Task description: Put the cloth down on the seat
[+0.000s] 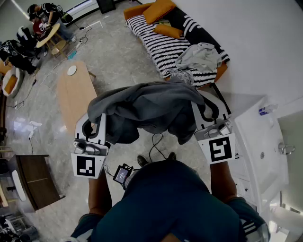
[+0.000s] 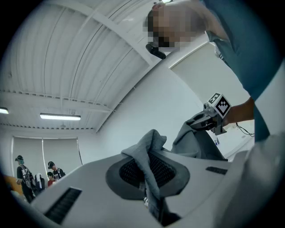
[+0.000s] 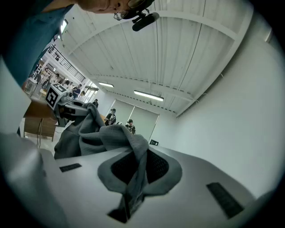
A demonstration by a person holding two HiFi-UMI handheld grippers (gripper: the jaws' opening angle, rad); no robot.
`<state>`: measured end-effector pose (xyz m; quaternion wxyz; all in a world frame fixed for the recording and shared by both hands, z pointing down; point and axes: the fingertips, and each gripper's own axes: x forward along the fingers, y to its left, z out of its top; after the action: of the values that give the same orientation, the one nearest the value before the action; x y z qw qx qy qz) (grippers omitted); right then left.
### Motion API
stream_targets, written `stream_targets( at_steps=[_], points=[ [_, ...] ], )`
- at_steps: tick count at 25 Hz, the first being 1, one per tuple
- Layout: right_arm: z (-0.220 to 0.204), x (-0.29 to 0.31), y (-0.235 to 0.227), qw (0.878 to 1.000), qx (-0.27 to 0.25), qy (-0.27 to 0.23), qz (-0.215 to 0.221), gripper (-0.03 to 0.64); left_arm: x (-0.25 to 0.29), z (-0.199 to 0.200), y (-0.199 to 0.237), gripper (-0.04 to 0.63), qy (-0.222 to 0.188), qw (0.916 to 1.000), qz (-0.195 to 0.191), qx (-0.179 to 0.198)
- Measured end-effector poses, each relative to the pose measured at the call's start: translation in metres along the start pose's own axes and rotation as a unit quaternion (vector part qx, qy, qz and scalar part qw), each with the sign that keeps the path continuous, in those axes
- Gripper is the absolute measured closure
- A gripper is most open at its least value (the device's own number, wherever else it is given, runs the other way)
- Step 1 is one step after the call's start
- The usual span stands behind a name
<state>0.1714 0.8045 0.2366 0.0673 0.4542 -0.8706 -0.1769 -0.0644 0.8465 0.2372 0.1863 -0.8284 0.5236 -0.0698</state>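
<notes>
Grey cloth (image 1: pixel 147 111): hangs bunched in the air between the two grippers, one end in each pair of jaws, its middle sagging over the floor in front of the person.
Left gripper (image 1: pixel 93 122): jaws pressed together, pinching a fold of the cloth; in the left gripper view the fold (image 2: pixel 149 156) stands up from between the dark pads.
Right gripper (image 1: pixel 207 105): jaws also closed on the cloth; in the right gripper view a thick ridge of fabric (image 3: pixel 129 147) runs out from between them toward the other gripper (image 3: pixel 67 107).
Seat (image 1: pixel 154 42): a black-and-white striped sofa beyond the cloth. The held cloth is not on it, though its far edge meets the sofa's near end in the head view.
On the seat: two orange cushions (image 1: pixel 160 10) at the far end and a pale grey garment (image 1: pixel 200 56) crumpled at the near end.
Wooden table (image 1: pixel 75 94): left of the cloth, with a small white disc (image 1: pixel 72 70) near its far edge.
White counter (image 1: pixel 260 142): just right of the right gripper.
Far left corner: seated people (image 1: pixel 42 21) at a small round table.
</notes>
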Motion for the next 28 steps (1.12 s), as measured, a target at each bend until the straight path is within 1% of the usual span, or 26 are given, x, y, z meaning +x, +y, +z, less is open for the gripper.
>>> stream_targets(
  at_steps=[3,14,20,24,28],
  points=[
    [0.001,-0.002,-0.001,1.000,-0.001,-0.004,0.001,0.583,0.000,0.001,-0.003,0.575,0.002,1.0000,-0.004,0.007],
    [-0.012,-0.012,-0.022,1.000,0.010,-0.007,0.010,0.583,0.015,0.008,-0.024,0.575,0.008,1.0000,0.000,0.003],
    [-0.029,-0.013,-0.036,0.999,0.019,-0.005,0.030,0.583,0.033,0.008,-0.039,0.575,0.016,0.9999,0.003,0.004],
    [-0.038,-0.009,-0.045,0.999,0.016,-0.009,0.045,0.583,0.048,0.009,-0.050,0.575,0.018,0.9997,0.006,0.013],
    [-0.038,-0.001,-0.052,0.999,0.011,-0.018,0.039,0.583,0.062,0.010,-0.054,0.575,0.016,0.9997,0.004,0.016]
  ],
)
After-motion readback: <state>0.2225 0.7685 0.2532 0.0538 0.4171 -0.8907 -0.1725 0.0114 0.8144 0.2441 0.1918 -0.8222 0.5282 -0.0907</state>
